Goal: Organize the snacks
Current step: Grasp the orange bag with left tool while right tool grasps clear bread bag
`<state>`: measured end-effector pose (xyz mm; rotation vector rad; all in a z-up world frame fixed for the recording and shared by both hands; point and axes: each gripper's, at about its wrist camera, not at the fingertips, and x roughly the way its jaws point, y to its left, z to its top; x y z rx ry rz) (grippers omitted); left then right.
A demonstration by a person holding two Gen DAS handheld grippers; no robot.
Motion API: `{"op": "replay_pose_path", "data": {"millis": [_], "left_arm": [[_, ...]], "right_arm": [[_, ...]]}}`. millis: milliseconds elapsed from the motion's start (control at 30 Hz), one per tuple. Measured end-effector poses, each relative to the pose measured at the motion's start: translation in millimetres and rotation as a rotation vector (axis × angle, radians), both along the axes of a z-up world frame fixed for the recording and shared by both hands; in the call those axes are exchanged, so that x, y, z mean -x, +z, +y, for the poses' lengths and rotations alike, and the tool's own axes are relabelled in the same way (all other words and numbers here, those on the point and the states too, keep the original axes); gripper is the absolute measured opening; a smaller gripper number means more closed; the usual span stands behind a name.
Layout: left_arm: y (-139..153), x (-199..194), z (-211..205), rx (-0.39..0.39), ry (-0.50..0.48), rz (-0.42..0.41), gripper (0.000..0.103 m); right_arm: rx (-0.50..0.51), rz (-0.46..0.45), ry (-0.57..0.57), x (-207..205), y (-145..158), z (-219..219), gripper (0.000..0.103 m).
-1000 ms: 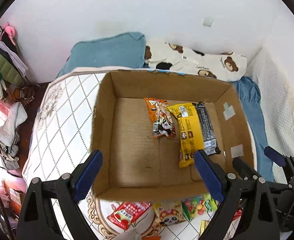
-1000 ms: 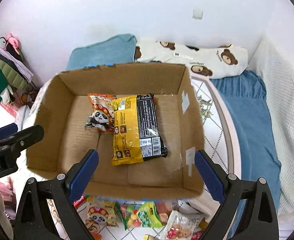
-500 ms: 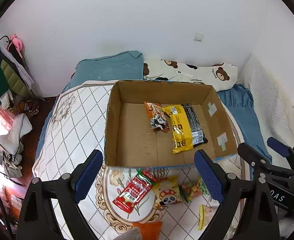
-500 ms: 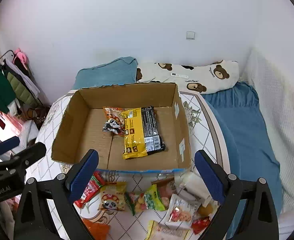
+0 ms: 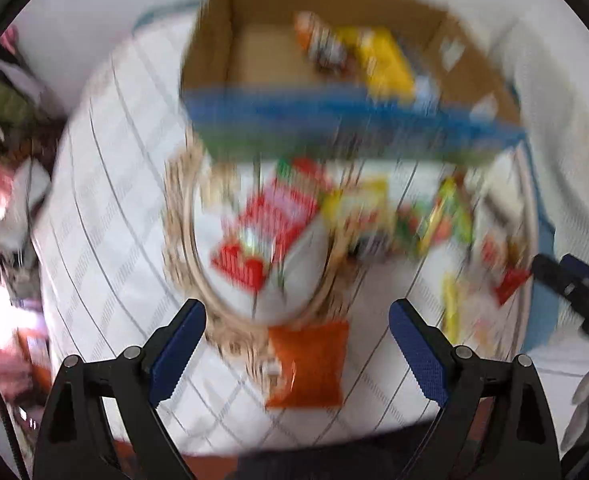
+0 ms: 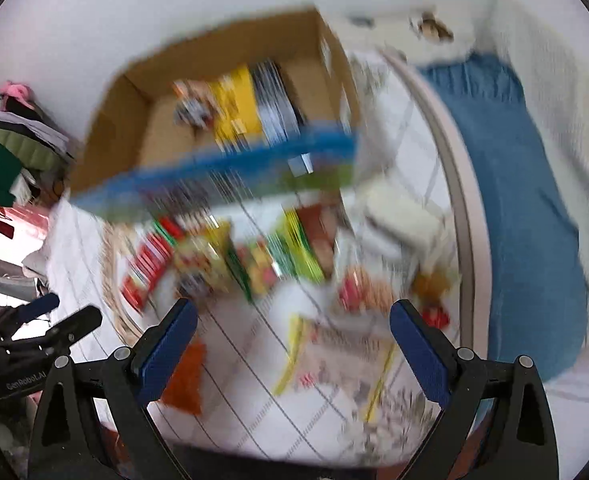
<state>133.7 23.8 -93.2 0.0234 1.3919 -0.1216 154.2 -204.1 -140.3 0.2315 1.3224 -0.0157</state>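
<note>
Both views are motion-blurred. A cardboard box (image 5: pixel 254 52) with a blue front face holds an orange panda pack, a yellow pack (image 5: pixel 382 64) and a dark pack (image 6: pixel 278 104). Loose snacks lie on the round table in front of it: a red pack (image 5: pixel 262 232), an orange pack (image 5: pixel 306 364), green and yellow packs (image 6: pixel 294 248). My left gripper (image 5: pixel 296 356) is open and empty above the orange pack. My right gripper (image 6: pixel 290 348) is open and empty above a yellow-edged pack (image 6: pixel 334 360).
The table has a white quilted cloth (image 5: pixel 114 200) with a gold oval ornament. A blue blanket (image 6: pixel 514 180) lies to the right, clothes (image 6: pixel 6 152) pile at the left, and a white wall stands behind.
Both grippers have pulled back from the box and tilted down toward the loose snacks on the table. The box has shifted up in both views. Both stay open.
</note>
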Motion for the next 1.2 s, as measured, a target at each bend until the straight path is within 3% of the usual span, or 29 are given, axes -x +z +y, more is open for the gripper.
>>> {"op": "replay_pose_path", "data": {"millis": [167,233,433,500,600,667,700,767,800,833,933,1033,1100,1200], "left_arm": [[-61,21,3,0.006,0.005,0.166,0.094],[-81,27,-2,0.001,-0.017,0.212,0.094],[-120,36,-28,-0.042,-0.108,0.287,0.094],[-127,37,-36,-0.05,-0.13,0.294,0.094],[-131,38,-41,-0.055,-0.14,0.293,0.094],[-133,40,-43,-0.05,-0.138,0.296,0.094],[-133,41,-44,-0.051,-0.138,0.294,0.094],[-132,42,-43,-0.048,-0.133,0.292,0.094],[-131,41,-43,-0.046,-0.131,0.292,0.094],[-129,40,-39,-0.043,-0.13,0.292,0.094],[-127,42,-37,-0.039,-0.135,0.29,0.094],[-127,46,-44,-0.035,-0.144,0.29,0.094],[-128,45,-51,-0.03,-0.153,0.306,0.094],[-130,44,-55,-0.034,-0.15,0.306,0.094]], "right_arm": [[-0.036,0.09,0.0,8,-45,-21,0.099],[-0.018,0.13,0.108,8,-58,-14,0.099],[0.233,0.183,0.459,15,-94,27,0.098],[0.302,0.175,0.56,19,-105,41,0.098],[0.327,0.205,0.582,21,-119,51,0.079],[0.257,0.233,0.481,14,-119,45,0.079],[0.158,0.223,0.424,10,-110,37,0.079],[0.084,0.205,0.399,8,-93,30,0.08],[0.085,0.209,0.423,9,-86,29,0.086],[0.106,0.219,0.478,12,-79,32,0.093],[0.227,0.242,0.627,25,-71,40,0.094],[0.43,0.283,0.813,49,-88,51,0.094],[0.533,0.307,0.867,56,-102,53,0.094],[0.473,0.237,0.837,52,-107,60,0.093]]}}
